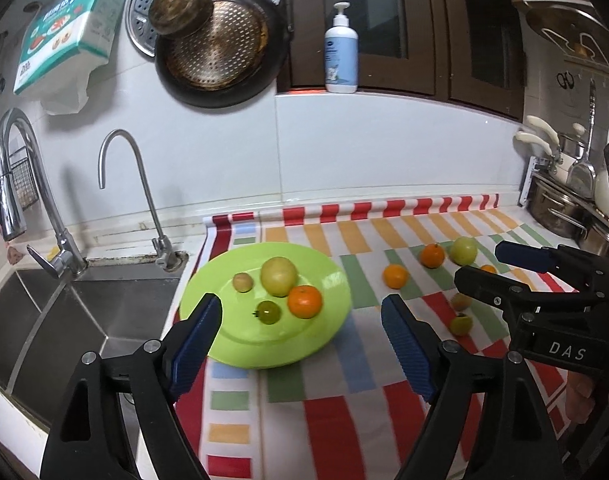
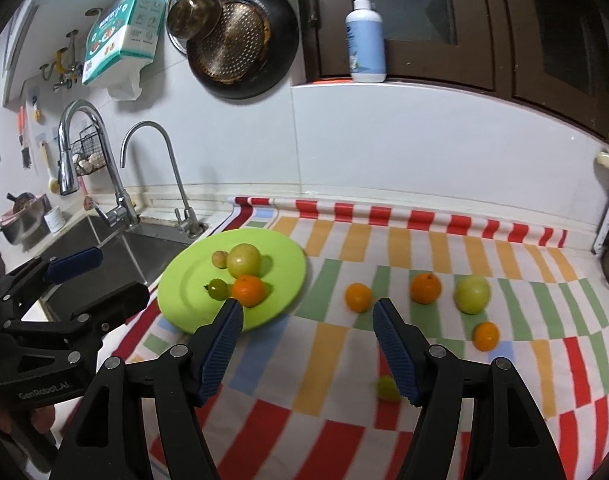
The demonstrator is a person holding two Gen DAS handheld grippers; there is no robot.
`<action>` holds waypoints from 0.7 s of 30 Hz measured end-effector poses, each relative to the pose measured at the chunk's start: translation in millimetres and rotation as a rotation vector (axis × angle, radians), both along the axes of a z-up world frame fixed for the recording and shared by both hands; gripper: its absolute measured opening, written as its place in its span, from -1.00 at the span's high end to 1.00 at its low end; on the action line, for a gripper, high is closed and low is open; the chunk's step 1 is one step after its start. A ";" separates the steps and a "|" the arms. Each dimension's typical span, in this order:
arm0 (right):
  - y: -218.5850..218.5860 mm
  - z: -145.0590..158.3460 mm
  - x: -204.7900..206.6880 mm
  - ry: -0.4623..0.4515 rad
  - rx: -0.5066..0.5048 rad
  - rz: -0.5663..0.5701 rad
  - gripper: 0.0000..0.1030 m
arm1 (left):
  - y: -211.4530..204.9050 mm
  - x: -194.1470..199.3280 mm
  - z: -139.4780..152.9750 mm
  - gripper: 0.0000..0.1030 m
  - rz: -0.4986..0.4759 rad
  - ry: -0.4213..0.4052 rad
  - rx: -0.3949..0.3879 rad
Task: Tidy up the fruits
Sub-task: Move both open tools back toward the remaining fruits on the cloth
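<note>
A green plate [image 1: 244, 344] [image 2: 184, 300] on the striped cloth holds a yellow-green apple [image 1: 279, 276], an orange [image 1: 304, 301], a small green tomato [image 1: 267, 312] and a small brownish fruit [image 1: 242, 282]. Loose on the cloth to the right lie oranges [image 2: 358, 297] [image 2: 425, 288] [image 2: 486, 336], a green apple [image 2: 471, 294] and a small green fruit [image 2: 386, 388] by my right gripper's right finger. My left gripper [image 1: 302, 308] is open and empty above the plate's near side. My right gripper [image 2: 304, 312] is open and empty above the cloth; it also shows in the left wrist view [image 1: 478, 262].
A steel sink [image 1: 64, 320] with two taps [image 1: 120, 184] lies left of the plate. Pans [image 1: 220, 44] hang on the wall. A pump bottle [image 1: 341, 52] stands on the ledge. Pots and utensils [image 1: 564, 200] crowd the far right.
</note>
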State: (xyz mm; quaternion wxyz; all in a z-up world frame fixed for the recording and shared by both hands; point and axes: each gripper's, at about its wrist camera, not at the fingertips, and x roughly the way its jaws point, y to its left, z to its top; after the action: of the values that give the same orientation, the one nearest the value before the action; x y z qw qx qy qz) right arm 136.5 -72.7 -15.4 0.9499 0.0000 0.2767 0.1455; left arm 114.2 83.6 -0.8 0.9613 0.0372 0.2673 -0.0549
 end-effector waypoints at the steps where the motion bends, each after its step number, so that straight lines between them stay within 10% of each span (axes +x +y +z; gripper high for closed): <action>1: -5.5 0.5 -2.8 -0.003 -0.001 -0.001 -0.32 | -2.8 -1.2 0.0 -0.60 -0.003 -0.001 -0.001; 21: -82.9 -5.3 -18.8 -0.013 -0.061 0.017 -0.32 | -91.4 -10.1 -8.4 -0.60 -0.073 -0.007 0.027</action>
State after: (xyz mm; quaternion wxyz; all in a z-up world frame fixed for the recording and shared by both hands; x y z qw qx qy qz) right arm 117.8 -155.6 -20.7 0.9499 -0.0324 0.2749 0.1451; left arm 104.2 -7.8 -9.2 0.9590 0.0603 0.2632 -0.0862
